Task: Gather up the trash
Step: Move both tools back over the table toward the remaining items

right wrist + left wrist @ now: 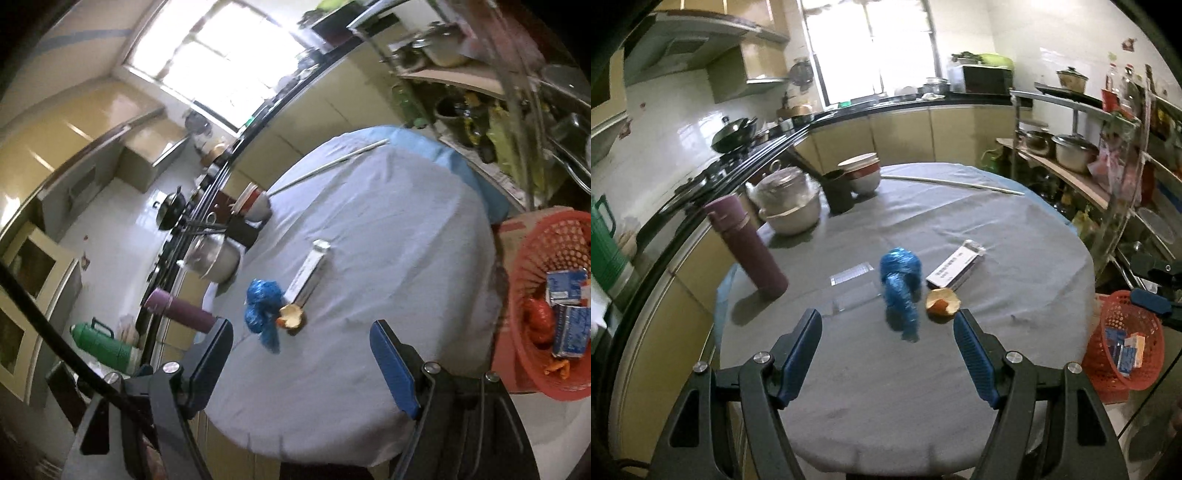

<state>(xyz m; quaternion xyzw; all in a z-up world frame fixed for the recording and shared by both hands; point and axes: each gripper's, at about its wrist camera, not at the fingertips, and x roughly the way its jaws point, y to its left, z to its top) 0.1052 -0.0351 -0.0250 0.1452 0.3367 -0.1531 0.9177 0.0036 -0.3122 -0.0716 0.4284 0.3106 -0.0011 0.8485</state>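
- Both claws are spread wide and hold nothing: the left claw sits low in the middle of its frame, the right claw low in the middle of its own, each over the near edge of the round surface under a grey cloth.
- Just past the left claw's fingertips, in mid-frame, lies a crumpled blue plastic bag, slightly blurred.
- Touching or just beside the bag, to its right in the frame, sits a piece of orange peel, close to the tip of the right-hand finger.
- Above the peel lies a flat white box with print on it, one end flap open.
- Left of the bag lies a clear plastic wrapper, flat on the cloth.
- At the right edge of the left wrist view a red mesh basket stands beside the surface, below its level, with small cartons inside; the right wrist view shows the same basket at right with cartons and orange scraps.
- Toward the left of the frame stands a purple flask, upright.
- Farther up are a lidded steel pot, a black cup and stacked bowls.
- A long thin rod lies across the far side.
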